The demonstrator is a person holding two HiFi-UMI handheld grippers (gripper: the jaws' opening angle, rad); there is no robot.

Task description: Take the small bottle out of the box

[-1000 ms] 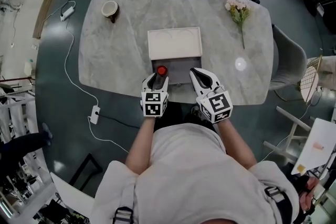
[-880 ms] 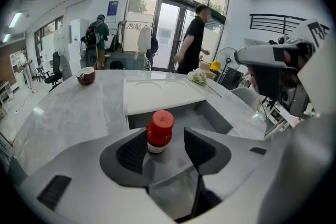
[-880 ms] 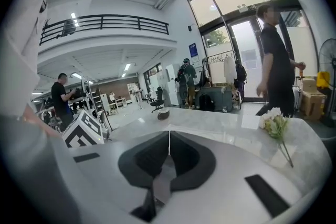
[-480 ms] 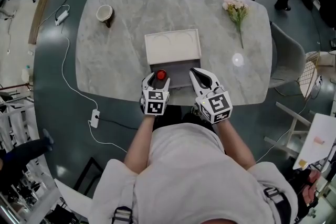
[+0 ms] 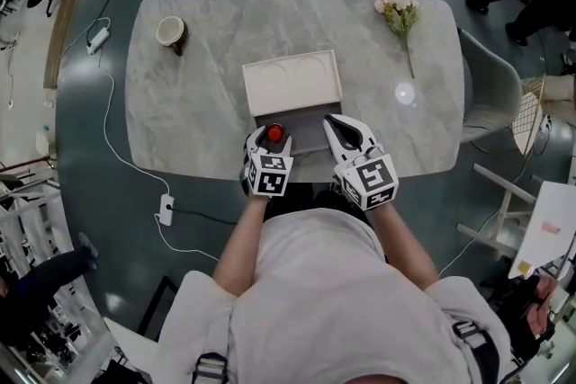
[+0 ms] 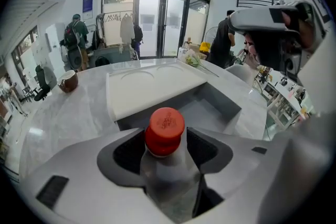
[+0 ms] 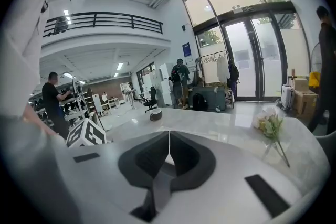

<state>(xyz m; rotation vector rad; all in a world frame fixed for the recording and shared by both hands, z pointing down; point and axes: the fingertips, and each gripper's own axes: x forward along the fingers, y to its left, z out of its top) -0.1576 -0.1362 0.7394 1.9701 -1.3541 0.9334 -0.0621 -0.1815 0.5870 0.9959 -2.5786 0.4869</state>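
The left gripper (image 5: 270,140) has just been opening its jaws. They now stand as wide as they go, with the bottle (image 6: 168,178) between them. 1 second ago the red cap (image 6: 165,124) stood clear ahead of the tips. Since then the gripper has sunk and tipped down over it, so the cap sits right between the 2 jaws and the clear body runs back into the throat behind. The left gripper view shows dark space on both sides of the neck. Lower down the body lies close to the pads, but nothing shows it pinched, so I read the gripper as released: set around the bottle, not gripping it.

The bottle stands upright in the box (image 5: 313,127), in the corner nearest this gripper. The grey floor of the box stretches away beyond the tips and to the gripper's right. The white lid (image 5: 292,84) lies flat further ahead.

The right gripper (image 7: 169,138) is clenched on nothing, its 2 jaws meeting in 1 seam. It hangs just to the right of the left gripper, over the near edge of the box, and has kept its place.

For the task, the reach looks finished and the grasp due. The jaws need to close on the body below the cap, then lift straight up. The bottle is not out yet.
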